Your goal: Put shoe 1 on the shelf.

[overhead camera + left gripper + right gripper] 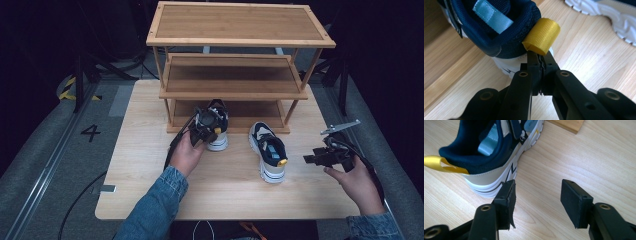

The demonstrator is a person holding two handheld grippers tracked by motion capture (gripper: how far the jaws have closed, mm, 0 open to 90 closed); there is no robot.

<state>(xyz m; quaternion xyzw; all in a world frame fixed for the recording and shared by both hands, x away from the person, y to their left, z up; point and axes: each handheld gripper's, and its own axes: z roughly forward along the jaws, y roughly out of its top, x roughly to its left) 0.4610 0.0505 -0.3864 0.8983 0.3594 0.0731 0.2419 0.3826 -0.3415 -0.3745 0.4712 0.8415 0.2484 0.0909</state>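
Pinching the navy, white-soled shoe's (506, 32) yellow heel loop (542, 36), left gripper (540, 58) clamps tight.

- The rack (240, 65) stands at the back of the table (150, 190).
- One shoe (216, 131) sits on the table right in front of the rack's bottom shelf (250, 109).
- The other shoe (269, 151) lies to its right, nearer the person.
- The left gripper (206, 125) is at the heel of the first shoe, on its loop (542, 35).
- The right gripper (320, 158) is to the right of the other shoe, apart from it.
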